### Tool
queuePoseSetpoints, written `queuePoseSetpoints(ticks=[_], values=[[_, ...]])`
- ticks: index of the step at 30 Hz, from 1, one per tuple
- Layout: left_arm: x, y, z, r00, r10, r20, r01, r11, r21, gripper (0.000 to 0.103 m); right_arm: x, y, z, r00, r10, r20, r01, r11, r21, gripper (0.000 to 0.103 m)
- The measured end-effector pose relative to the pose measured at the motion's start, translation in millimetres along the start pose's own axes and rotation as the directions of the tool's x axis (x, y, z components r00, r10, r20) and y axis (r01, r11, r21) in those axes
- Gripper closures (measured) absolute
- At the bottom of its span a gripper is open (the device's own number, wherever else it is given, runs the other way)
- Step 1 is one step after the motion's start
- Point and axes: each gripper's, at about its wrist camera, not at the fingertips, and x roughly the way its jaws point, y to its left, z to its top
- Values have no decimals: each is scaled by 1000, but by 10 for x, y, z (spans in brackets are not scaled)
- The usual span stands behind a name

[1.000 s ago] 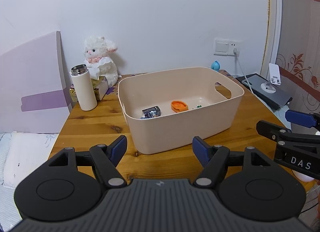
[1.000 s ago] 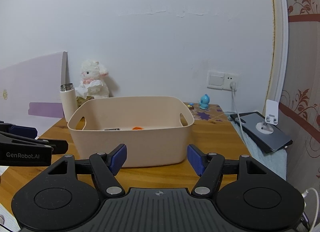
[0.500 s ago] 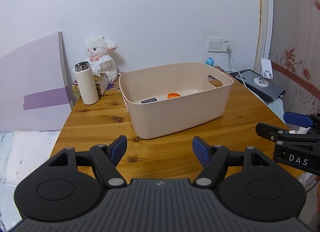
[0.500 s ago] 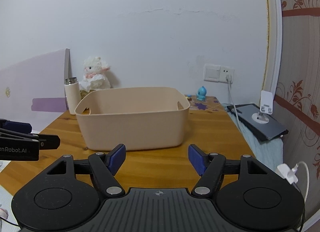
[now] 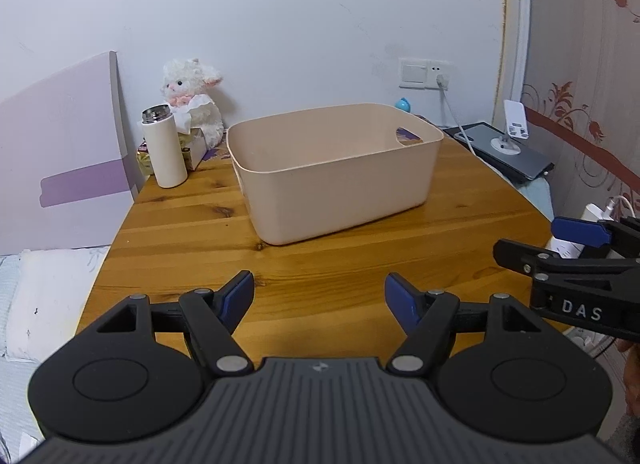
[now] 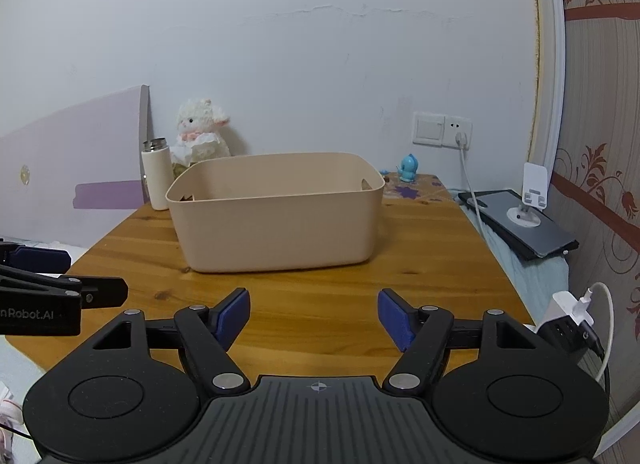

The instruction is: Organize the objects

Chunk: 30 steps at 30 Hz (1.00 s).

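A beige plastic bin [image 5: 336,176] stands on the wooden table [image 5: 200,232]; it also shows in the right wrist view [image 6: 276,220]. Its contents are hidden by its wall from both views. My left gripper [image 5: 319,300] is open and empty, low over the table's near edge, well short of the bin. My right gripper [image 6: 314,314] is open and empty, also short of the bin, to the right of the left one. Each gripper shows at the edge of the other's view.
A white flask [image 5: 164,152], a tissue box and a plush lamb [image 5: 192,96] stand at the back left. A small blue figurine [image 6: 409,168] sits at the back right. A tablet with a phone stand [image 6: 524,220] and a power strip [image 6: 568,324] lie right of the table.
Both grippers have pulled back from the bin and dropped lower. The items inside the bin, seen earlier from the left wrist, are now hidden by its wall.
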Motion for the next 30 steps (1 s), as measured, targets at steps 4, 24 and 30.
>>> queuePoseSetpoints(ticks=[4, 24, 30], values=[[-35, -30, -73, 1000, -10, -6, 10, 1000, -1, 29, -16, 9, -31, 1000, -11, -6, 11, 1000, -21, 29], [-260, -31, -165, 999, -21, 24, 22, 1000, -17, 29, -214, -33, -106, 999, -30, 21, 30, 999, -25, 27], [-296, -14, -181, 999, -30, 25, 31, 999, -16, 28, -242, -39, -123, 999, -27, 21, 28, 999, -23, 27]])
